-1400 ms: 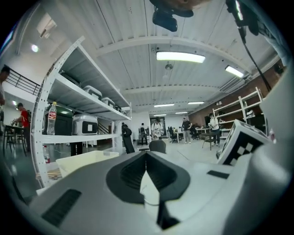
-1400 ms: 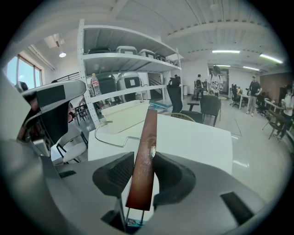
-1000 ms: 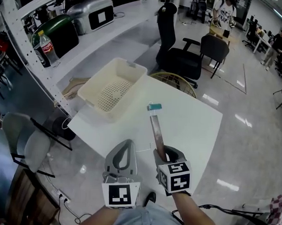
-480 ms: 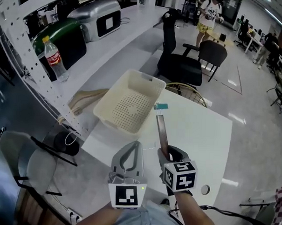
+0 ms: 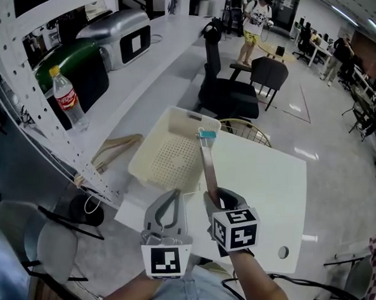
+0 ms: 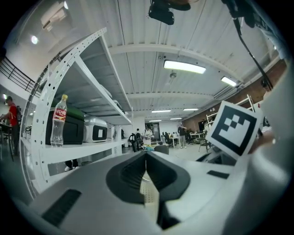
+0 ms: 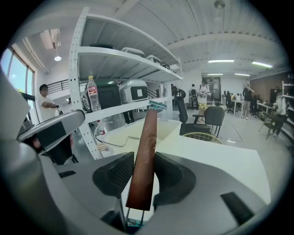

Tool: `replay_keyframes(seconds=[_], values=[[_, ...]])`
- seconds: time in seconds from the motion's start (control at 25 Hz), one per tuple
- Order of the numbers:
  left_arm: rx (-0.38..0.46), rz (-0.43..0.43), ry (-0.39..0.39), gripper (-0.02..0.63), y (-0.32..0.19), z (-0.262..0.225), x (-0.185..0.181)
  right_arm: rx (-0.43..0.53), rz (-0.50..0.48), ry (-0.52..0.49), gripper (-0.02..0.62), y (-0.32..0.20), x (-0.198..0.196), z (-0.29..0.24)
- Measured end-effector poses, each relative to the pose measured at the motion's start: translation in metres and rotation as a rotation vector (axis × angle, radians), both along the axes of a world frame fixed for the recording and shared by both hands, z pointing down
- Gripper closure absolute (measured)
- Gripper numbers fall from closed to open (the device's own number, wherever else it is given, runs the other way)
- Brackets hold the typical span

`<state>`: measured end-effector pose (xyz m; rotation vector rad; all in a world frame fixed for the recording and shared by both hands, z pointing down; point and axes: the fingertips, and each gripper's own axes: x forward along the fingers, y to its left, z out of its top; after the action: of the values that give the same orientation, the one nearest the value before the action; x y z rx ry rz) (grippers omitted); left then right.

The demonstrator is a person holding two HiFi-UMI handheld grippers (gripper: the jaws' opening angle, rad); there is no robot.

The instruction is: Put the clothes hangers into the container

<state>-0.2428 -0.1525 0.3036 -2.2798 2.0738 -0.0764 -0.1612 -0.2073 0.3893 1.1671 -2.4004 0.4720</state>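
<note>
Firmly clamped between the fingers of the right gripper (image 5: 216,197), the brown wooden clothes hanger with a teal clip (image 5: 207,162) slants forward, its clip end over the rim of the cream perforated plastic basket (image 5: 152,137) on the white desk (image 5: 264,187). Beside it, the fingers of the left gripper (image 5: 168,206) are pressed together, empty.

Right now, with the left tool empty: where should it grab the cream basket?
On the cream basket, take the near rim from above, one jaw inside and one outside: the wall is thin and upright, the top open. The left tool is shut, so open it first. Keep clear of the wooden hanger in the right tool.
</note>
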Motion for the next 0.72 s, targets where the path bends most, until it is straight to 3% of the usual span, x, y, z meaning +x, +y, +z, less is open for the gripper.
replay_keyframes(seconds=[0.48,0.72], values=[[-0.036,-0.056,0.012,0.592,-0.058,0.008,-0.007,-0.035,-0.063,-0.009,0.448,-0.053,-0.017,0.009],[-0.048,-0.040,0.026,0.592,-0.085,0.008,-0.014,-0.023,-0.064,-0.020,0.448,-0.078,-0.031,-0.003]])
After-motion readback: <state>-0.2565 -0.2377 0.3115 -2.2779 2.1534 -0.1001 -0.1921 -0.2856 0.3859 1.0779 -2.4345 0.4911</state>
